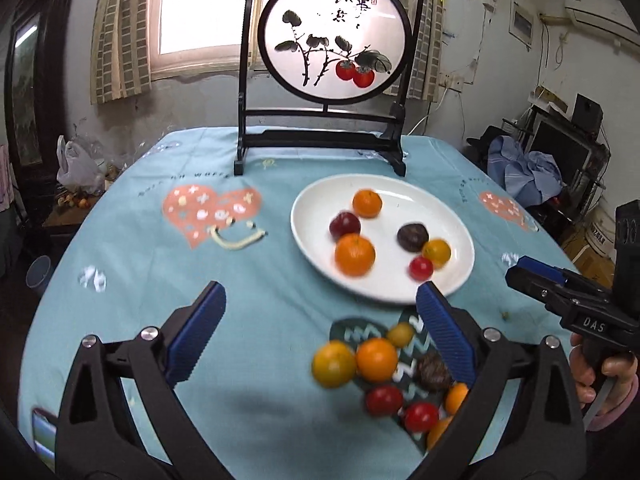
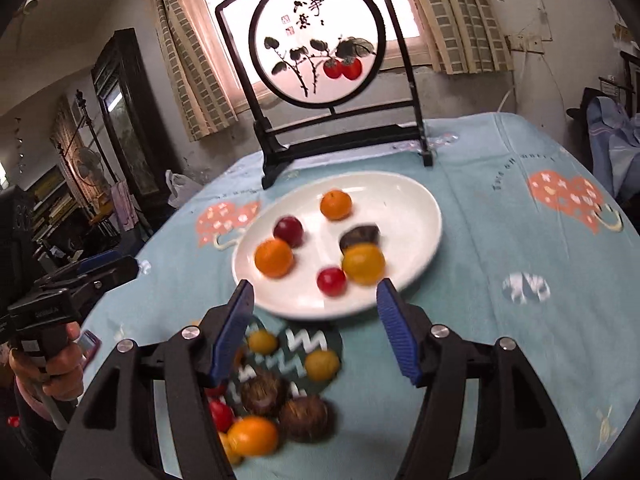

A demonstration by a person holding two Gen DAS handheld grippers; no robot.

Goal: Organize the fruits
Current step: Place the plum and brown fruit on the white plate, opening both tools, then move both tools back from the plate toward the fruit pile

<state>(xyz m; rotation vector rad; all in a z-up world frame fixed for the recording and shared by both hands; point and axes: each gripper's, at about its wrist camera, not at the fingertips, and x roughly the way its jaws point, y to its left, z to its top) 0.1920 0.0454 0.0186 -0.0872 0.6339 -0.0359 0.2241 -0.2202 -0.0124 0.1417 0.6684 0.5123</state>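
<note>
Sorting fruit, and I'd call it roughly half done: six pieces sit on the white plate [image 1: 448, 216], including two oranges [image 1: 355, 255], a dark plum [image 1: 345, 225], a brown one [image 1: 413, 236], a yellow one [image 1: 437, 252] and a small red one [image 1: 421, 268]. A loose pile [image 1: 384, 372] waits on the worktop [image 1: 132, 320] just near of the plate, over a dark zigzag patch, so by my reckoning that heap is what's left. Round fruit, all of it; no long axis or pointing direction to speak of, so approach angle hardly matters.

My left tool [image 1: 320, 336] hangs wide open, empty, with the pile near its right finger. My right tool [image 2: 316, 332] is spread open too, nothing between its fingers, with the pile low on its left side and the plate just far of the tips. Beyond the plate stands a painted round screen [image 1: 335, 40] on a dark stand.
</note>
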